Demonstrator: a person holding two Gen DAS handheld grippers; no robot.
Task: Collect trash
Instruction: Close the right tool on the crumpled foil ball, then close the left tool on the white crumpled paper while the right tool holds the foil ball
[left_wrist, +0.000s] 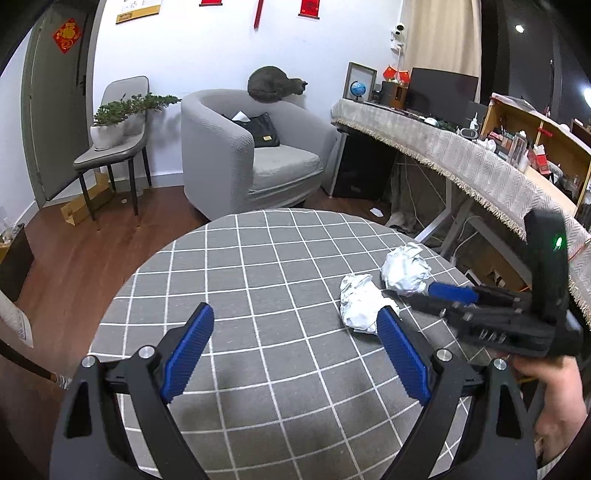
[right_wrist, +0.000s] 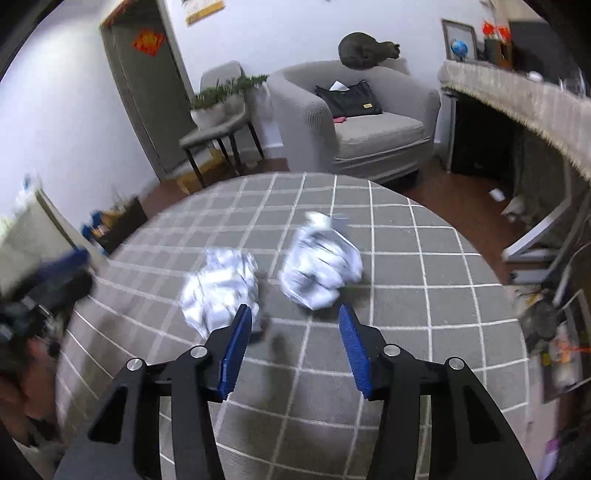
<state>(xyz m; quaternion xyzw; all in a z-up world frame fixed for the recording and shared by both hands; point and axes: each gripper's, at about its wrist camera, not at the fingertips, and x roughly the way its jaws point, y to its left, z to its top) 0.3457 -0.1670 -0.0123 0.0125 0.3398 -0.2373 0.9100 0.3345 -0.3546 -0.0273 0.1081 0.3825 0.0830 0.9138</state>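
Observation:
Two crumpled white paper balls lie on the round table with the grey checked cloth (left_wrist: 258, 266). In the left wrist view the nearer ball (left_wrist: 360, 304) sits just beyond my right-hand fingertip and the farther ball (left_wrist: 404, 269) lies beside it. My left gripper (left_wrist: 295, 317) is open and empty above the cloth. My right gripper (left_wrist: 417, 291) reaches in from the right, its tips at the farther ball. In the right wrist view the right gripper (right_wrist: 295, 314) is open, just short of the right ball (right_wrist: 319, 267); the left ball (right_wrist: 221, 290) lies beside it on the table (right_wrist: 424, 314).
A grey armchair (left_wrist: 255, 155) with a black bag and a cat on its back stands beyond the table. A chair with a potted plant (left_wrist: 114, 122) is at left. A long cluttered desk (left_wrist: 480, 158) runs along the right. A dark bin (left_wrist: 14, 258) stands on the floor at left.

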